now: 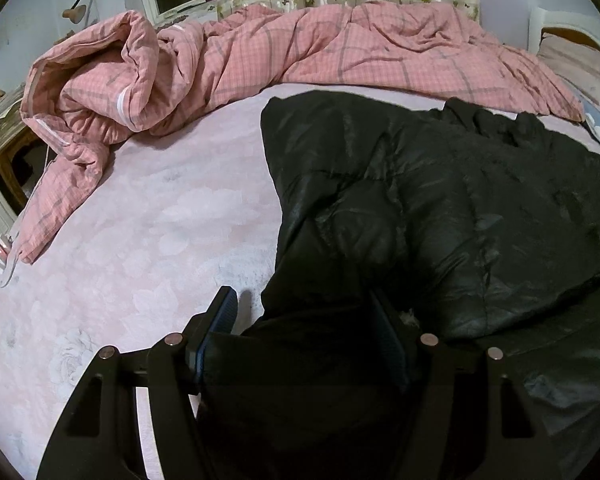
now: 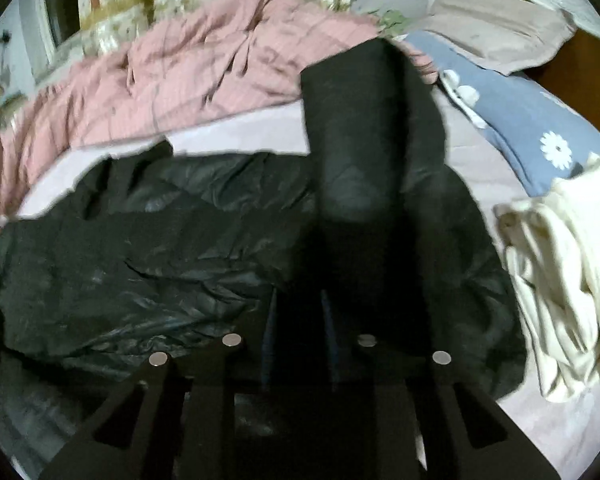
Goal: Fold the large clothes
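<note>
A black puffy jacket (image 1: 440, 200) lies spread on the pale pink bed sheet (image 1: 120, 240). In the left wrist view my left gripper (image 1: 306, 308) stands wide at the jacket's near left part, with a thick fold of black fabric filling the space between its blue pads; the left fingertip (image 1: 226, 304) shows a small gap at its tip. In the blurred right wrist view the jacket (image 2: 140, 260) fills the middle. My right gripper (image 2: 298, 312) is narrow and shut on dark fabric, from which a black sleeve (image 2: 360, 140) stretches away toward the far side of the bed.
A rumpled pink checked quilt (image 1: 220, 60) runs along the far side of the bed. A blue daisy pillow (image 2: 520, 120) and a cream garment (image 2: 560, 280) lie to the right. A wooden side table (image 1: 4, 152) stands beyond the left edge.
</note>
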Available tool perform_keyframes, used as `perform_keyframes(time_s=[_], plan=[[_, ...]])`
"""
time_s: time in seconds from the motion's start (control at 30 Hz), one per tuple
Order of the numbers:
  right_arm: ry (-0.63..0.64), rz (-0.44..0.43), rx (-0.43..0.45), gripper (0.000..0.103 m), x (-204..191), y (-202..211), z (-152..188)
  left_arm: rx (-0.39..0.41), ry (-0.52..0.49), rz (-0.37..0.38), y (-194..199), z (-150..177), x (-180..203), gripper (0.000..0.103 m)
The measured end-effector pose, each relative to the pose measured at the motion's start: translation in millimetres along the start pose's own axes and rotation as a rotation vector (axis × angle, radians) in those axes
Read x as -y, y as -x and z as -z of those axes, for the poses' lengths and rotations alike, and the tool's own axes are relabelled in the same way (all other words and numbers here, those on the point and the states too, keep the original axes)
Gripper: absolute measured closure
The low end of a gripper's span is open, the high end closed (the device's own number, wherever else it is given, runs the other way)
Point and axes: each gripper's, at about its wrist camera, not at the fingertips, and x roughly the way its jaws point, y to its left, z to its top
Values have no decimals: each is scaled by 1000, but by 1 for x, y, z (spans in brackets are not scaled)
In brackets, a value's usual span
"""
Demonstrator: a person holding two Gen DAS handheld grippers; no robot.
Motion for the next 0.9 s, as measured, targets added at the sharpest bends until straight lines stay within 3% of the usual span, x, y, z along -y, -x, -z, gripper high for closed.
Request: perform_keyframes(time_s=[0.07, 0.17, 0.23, 0.37, 0.53, 0.7, 0.8, 0.87, 0.9], plan=[[-72, -36, 52, 78, 17, 23, -1, 37, -15, 8, 10, -1, 0, 38], [-161, -18, 166, 69, 46, 66, -1, 182, -43, -32, 46, -1, 3, 34], [-179, 7, 232, 50, 58, 89, -2, 264, -49, -9, 70, 1, 5, 32], [-192, 23, 302, 49, 78, 115, -2, 326, -25, 58, 102, 11, 13, 30], [-193, 19, 251, 48, 90, 98, -1, 360, -56, 76, 110, 17, 28, 27], [-93, 8, 140, 48, 75, 38, -9, 259, 15, 169, 90, 13, 26, 27], [-54, 41, 91, 48, 70, 15, -9, 265, 35, 153, 89, 13, 23, 27], [-29, 77, 79, 65, 66, 7, -7, 272, 32, 144, 90, 13, 23, 27], [-19, 88, 65, 91, 65, 4, -7, 274, 33, 143, 90, 15, 23, 27]])
